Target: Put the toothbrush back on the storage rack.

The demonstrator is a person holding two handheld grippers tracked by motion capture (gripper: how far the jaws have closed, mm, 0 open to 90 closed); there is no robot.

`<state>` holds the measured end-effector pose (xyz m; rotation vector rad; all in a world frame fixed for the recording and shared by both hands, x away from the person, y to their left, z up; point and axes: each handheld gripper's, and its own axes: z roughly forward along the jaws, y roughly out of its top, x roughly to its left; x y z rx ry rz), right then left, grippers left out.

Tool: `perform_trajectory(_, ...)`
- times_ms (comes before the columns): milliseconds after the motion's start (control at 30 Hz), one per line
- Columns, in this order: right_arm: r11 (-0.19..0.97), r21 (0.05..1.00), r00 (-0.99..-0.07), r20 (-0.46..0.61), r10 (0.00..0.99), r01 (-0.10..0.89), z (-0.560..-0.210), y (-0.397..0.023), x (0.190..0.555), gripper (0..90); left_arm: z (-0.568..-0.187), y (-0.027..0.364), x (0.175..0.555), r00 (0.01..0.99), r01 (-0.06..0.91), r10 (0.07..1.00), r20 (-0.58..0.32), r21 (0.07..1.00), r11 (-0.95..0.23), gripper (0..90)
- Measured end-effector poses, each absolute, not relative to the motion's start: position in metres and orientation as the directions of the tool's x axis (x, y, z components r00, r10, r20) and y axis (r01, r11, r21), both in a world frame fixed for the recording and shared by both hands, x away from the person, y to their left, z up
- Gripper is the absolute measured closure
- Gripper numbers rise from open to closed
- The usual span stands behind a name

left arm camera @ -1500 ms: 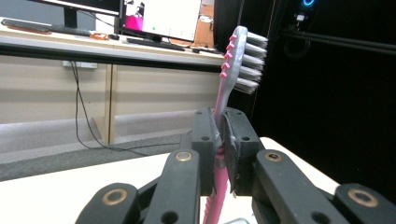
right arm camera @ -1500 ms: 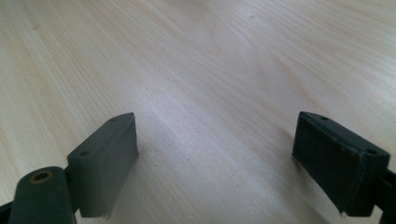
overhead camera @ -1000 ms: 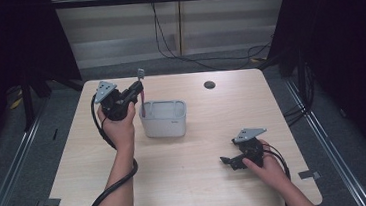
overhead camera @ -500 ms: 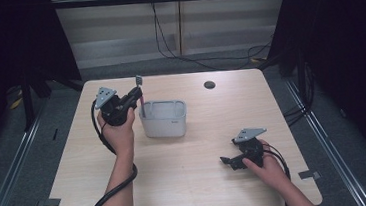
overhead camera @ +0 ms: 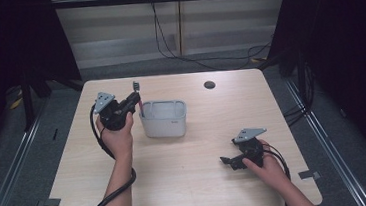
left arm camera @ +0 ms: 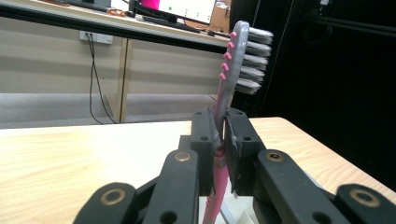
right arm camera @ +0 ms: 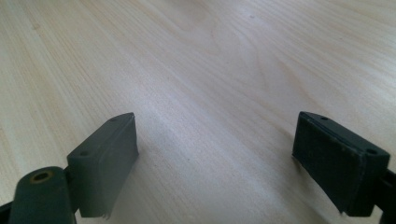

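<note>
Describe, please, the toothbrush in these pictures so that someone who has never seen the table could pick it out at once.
Start at the light wooden table and find the grey rectangular holder left of its middle. At the holder's left end, the left gripper is shut on the toothbrush, which stands upright with its head above the jaws. Its pink and grey handle and grey-white bristles mark it out as the one colourful thing there.

Hidden and cut-off parts

In your left gripper view, the toothbrush [left arm camera: 223, 116] handle runs off the bottom edge, its middle covered by the jaws; from the high view, you can't tell whether its lower end sits inside the grey container [overhead camera: 164, 119].
</note>
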<state>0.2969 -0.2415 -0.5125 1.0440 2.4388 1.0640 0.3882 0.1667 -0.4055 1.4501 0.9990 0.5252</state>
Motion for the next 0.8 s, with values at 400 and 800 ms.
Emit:
perform_trajectory(400,0.467,0.725,-0.699,0.028,0.715,0.507,-0.5125,-0.2415,0.2969,13.4,-0.409,0.1672,0.3854,0.519,0.267,0.825,-0.225,0.959,0.093,82.7)
perform_trajectory(800,0.467,0.725,-0.699,0.028,0.715,0.507,-0.5125,-0.2415,0.2969,13.4,-0.4157,0.167,0.3835,0.516,0.276,0.828,-0.221,0.958,0.084,82.7)
